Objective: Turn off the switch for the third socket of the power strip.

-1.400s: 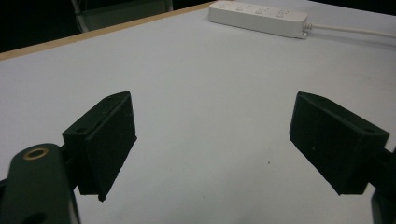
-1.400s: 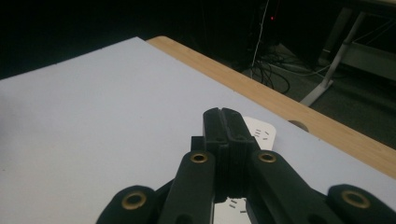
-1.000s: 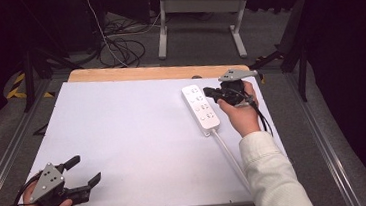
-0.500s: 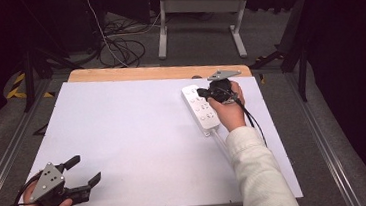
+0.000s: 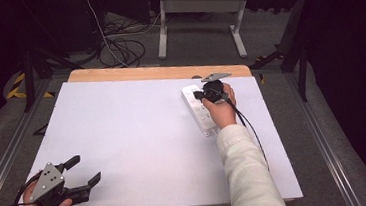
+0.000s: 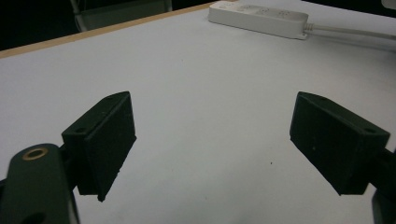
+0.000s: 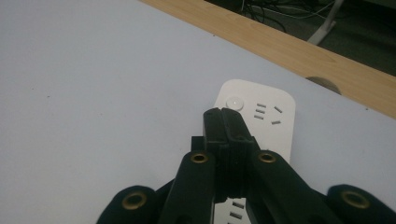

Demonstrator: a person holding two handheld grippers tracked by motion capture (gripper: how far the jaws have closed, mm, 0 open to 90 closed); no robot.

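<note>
High view: my right gripper sits over the far end of the power strip, which lies on the table near its far right corner, its length running toward the near edge along the right side. My left gripper rests off the near left corner, well apart from the work.

Left gripper view: its 2 jaws stand wide apart with nothing between them, and the strip shows far off by the far edge. I leave this hand parked.

Right gripper view: the 2 jaws are pressed fully together, holding nothing, their joined tip just short of the round button at the strip's end. I judge the step is to press that button. To do it well I'd keep the jaws together, centre the tip over the button, and push straight down so the strip doesn't slide or tip.
</note>
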